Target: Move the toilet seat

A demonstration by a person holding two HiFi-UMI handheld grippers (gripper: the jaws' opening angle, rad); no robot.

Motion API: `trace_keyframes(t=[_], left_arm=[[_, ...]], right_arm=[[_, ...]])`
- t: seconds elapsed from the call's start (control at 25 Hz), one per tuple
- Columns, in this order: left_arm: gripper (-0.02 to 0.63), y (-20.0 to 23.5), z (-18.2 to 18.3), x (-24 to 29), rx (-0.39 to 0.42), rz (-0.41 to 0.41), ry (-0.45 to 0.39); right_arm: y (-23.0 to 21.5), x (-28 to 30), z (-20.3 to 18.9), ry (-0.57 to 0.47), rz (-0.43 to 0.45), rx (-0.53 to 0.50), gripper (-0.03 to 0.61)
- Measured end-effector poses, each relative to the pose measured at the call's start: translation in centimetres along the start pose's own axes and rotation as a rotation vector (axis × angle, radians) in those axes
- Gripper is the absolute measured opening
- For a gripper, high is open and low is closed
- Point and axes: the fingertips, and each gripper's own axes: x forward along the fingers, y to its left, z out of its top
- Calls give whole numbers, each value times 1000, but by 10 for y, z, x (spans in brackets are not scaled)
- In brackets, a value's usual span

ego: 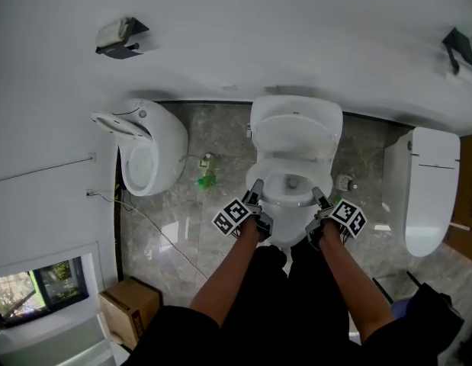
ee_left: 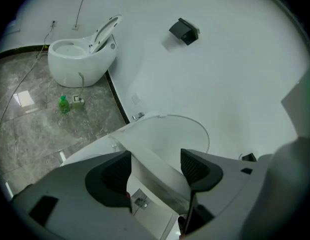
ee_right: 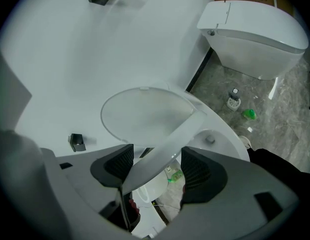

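Note:
A white toilet stands against the wall with its lid up. Its seat is tilted partway above the bowl. My left gripper is at the seat's left side and my right gripper at its right side. In the left gripper view, the seat's rim passes between the widely spread jaws of the left gripper, with gaps at the pads. In the right gripper view, the raised seat runs slantwise between the right gripper's spread jaws, in front of the lid.
A second toilet stands to the left and a third to the right. A green bottle and a cable lie on the marble floor. A cardboard box sits near left. Paper holders hang on the wall.

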Motion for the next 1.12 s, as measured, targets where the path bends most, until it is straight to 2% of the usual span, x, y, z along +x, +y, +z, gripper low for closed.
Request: trace_keyframes(t=[0.2,0.44,0.56,0.8,1.12], left_arm=[[310,-10,5,9,-47,20,-11],[308,-23,14,15,-90,-16,-17],[310,-31,20,19,-86,-53,-12],[316,-43,31,28,-82,-142,-54],[319,-60,49,49,-70,-215,-27]], right_arm=[[8,1,14,-1,-18,36,285],[19,6,25,-4,-8,68,285],[26,10,31,-29,-3,78,285],[37,17,43,-52,23,98,285],[56,31,65,-101,66,132,285]])
